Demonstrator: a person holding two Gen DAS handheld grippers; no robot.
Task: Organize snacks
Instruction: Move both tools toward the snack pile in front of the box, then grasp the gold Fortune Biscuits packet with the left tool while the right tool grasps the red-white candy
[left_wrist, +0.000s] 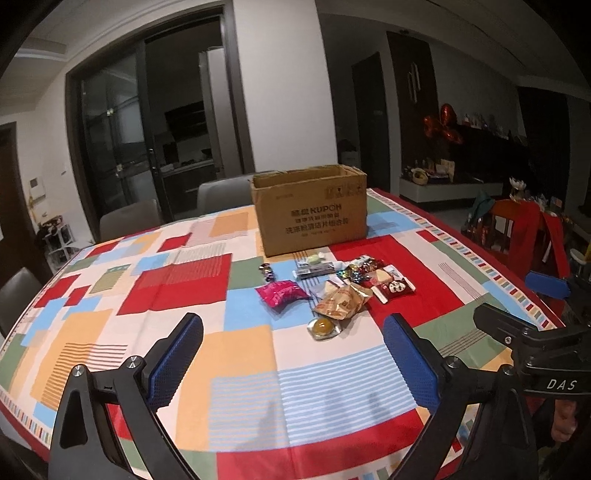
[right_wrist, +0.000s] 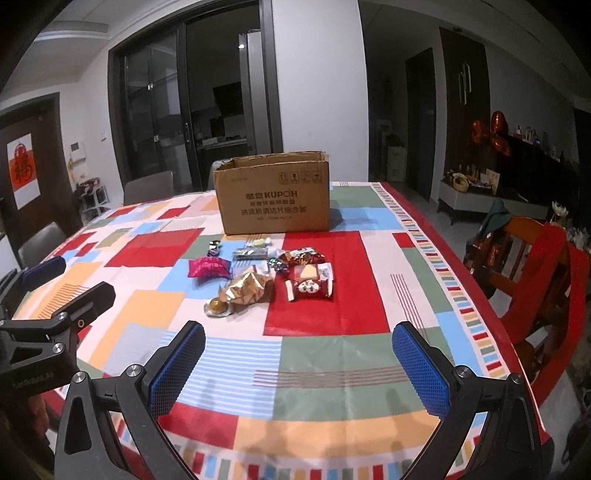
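An open cardboard box (left_wrist: 312, 210) (right_wrist: 275, 197) stands at the table's far side. Several wrapped snacks lie in front of it: a pink packet (left_wrist: 281, 294) (right_wrist: 209, 268), a gold bag (left_wrist: 341, 302) (right_wrist: 246, 289), a round yellow jelly cup (left_wrist: 322, 328) (right_wrist: 218, 307), and red packets (left_wrist: 395, 286) (right_wrist: 310, 288). My left gripper (left_wrist: 293, 349) hovers open over the near tablecloth, short of the snacks, nothing between its blue pads. My right gripper (right_wrist: 299, 363) is likewise open and empty, nearer the table's front edge. Each gripper shows at the edge of the other's view.
A patchwork tablecloth (left_wrist: 184, 280) (right_wrist: 332, 369) covers the table. Grey chairs (left_wrist: 129, 218) stand at the far and left sides, and a wooden chair with red cloth (right_wrist: 535, 280) is on the right. Glass doors and a sideboard lie beyond.
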